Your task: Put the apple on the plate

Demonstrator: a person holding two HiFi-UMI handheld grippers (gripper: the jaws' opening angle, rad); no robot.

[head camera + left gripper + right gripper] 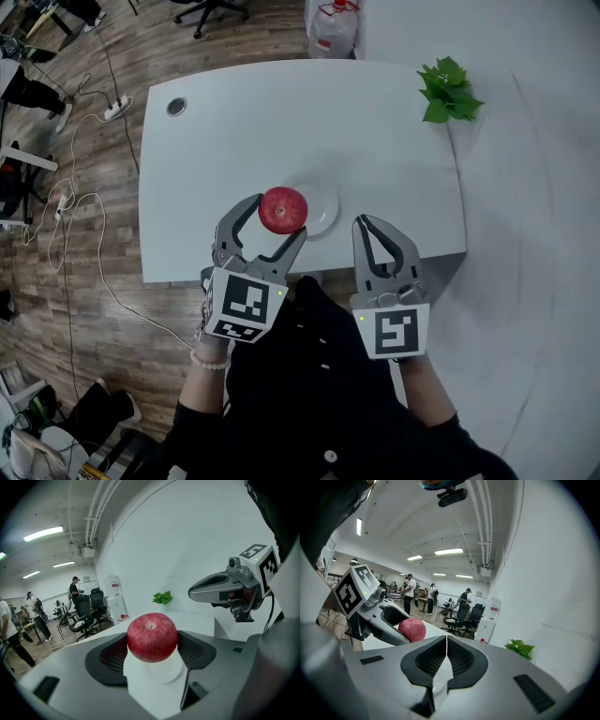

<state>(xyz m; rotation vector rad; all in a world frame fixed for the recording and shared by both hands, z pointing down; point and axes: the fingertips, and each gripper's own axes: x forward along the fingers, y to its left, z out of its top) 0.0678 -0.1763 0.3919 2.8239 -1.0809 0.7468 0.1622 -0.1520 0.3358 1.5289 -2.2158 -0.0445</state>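
Observation:
A red apple (282, 209) is held between the jaws of my left gripper (279, 217), above the near left part of a white plate (320, 208) on the white table (234, 141). In the left gripper view the apple (152, 637) fills the gap between the pads, with the plate (164, 670) below and just beyond it. My right gripper (378, 225) hangs over the table's near edge, right of the plate, its jaws pressed together on nothing. From the right gripper view the apple (412, 629) shows at the left.
A small green plant (448, 91) stands at the table's far right corner. A round cable port (176, 106) sits at the far left. A water bottle (333, 30) stands on the floor behind the table. Cables (75, 206) trail over the wooden floor on the left.

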